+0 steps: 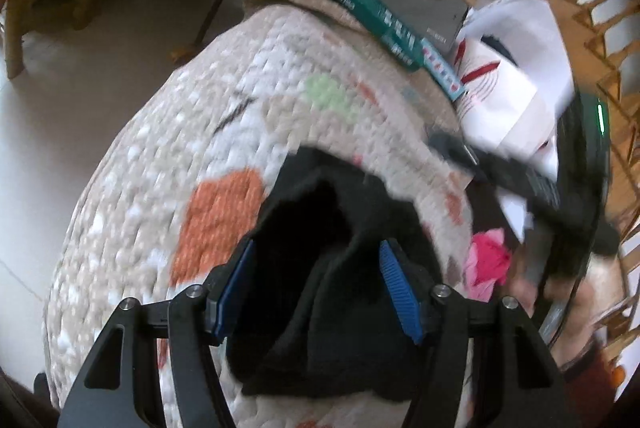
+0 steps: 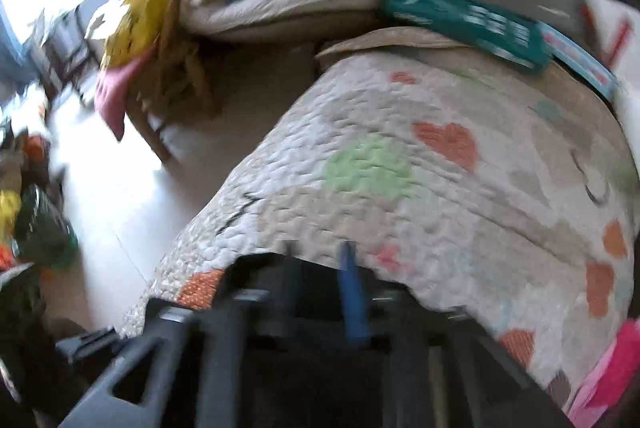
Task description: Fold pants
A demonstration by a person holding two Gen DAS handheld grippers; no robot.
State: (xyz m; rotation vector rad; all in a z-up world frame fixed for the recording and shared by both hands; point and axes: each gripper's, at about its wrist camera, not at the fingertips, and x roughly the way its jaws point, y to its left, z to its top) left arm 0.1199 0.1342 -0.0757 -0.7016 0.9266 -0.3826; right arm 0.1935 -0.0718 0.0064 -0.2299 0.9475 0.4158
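The black pants (image 1: 320, 308) lie bunched on a quilted beige cover (image 1: 208, 132) with coloured patches. In the left wrist view my left gripper (image 1: 316, 288) is open, its blue pads on either side of the black cloth, not pinching it. In the right wrist view, which is blurred, my right gripper (image 2: 320, 292) hangs over the near edge of the same quilt (image 2: 440, 188). One blue pad (image 2: 352, 292) shows and dark cloth lies between the fingers; I cannot tell whether the jaws hold it.
A teal box (image 1: 372, 16) and a grey box (image 1: 416, 0) lie at the quilt's far end. White papers (image 1: 512, 80) and a pink cloth (image 1: 488, 264) lie at the right. A cushioned wooden chair (image 2: 168, 68) stands at the left on pale floor.
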